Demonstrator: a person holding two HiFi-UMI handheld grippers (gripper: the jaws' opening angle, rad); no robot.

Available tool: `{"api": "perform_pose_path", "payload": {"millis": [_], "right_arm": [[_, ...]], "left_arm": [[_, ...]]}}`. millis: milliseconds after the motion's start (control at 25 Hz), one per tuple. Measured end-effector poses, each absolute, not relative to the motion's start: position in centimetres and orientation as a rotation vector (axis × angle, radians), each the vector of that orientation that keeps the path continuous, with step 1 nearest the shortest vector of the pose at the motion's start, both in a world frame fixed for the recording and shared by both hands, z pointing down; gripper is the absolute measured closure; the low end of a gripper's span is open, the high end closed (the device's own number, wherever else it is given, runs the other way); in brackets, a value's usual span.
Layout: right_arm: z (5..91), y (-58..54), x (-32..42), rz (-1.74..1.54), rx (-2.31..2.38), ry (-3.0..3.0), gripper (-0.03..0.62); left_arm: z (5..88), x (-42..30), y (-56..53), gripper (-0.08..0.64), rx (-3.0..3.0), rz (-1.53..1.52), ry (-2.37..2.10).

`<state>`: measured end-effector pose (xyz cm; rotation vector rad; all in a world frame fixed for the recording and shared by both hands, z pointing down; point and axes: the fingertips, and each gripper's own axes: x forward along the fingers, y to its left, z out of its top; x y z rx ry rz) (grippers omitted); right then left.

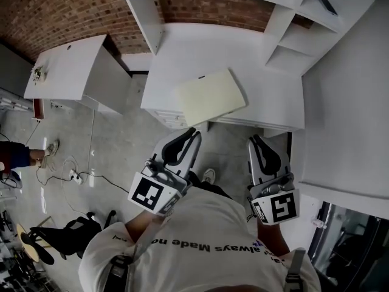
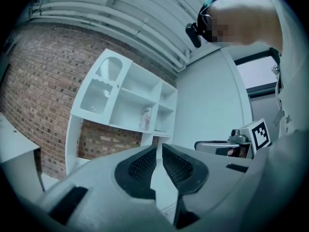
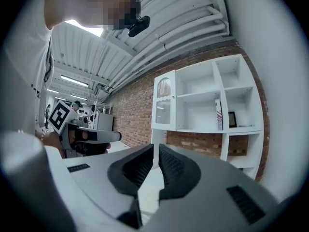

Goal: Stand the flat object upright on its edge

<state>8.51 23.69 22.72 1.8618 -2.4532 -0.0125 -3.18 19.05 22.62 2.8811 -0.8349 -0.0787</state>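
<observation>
A pale yellow flat board [image 1: 210, 95] lies flat on the white desk [image 1: 267, 96], overhanging its near edge a little. Both grippers are held close to the person's chest, short of the desk. The left gripper [image 1: 193, 134] is shut with nothing between its fingers, and the board is just beyond its tips. The right gripper [image 1: 254, 140] is also shut and empty, to the right of the board. In the left gripper view the left gripper [image 2: 159, 151] points up at the shelves, as the right gripper [image 3: 155, 150] does in the right gripper view. The board is not seen in either gripper view.
A white shelf unit [image 1: 304, 23] stands at the back of the desk before a brick wall [image 1: 55, 8]. A second white table [image 1: 67, 66] stands to the left. Cables [image 1: 73, 176] and a black chair base [image 1: 67, 233] lie on the grey floor.
</observation>
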Motion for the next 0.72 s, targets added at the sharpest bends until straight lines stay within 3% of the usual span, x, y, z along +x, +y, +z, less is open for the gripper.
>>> {"api": "perform_pose_path", "payload": {"millis": [720], "right_arm": [[23.6, 12.1, 10.3, -0.037, 1.791, -2.483, 0.557]], "left_arm": [[23.9, -1.1, 8.2, 0.518, 2.863, -0.076, -0.889]]}}
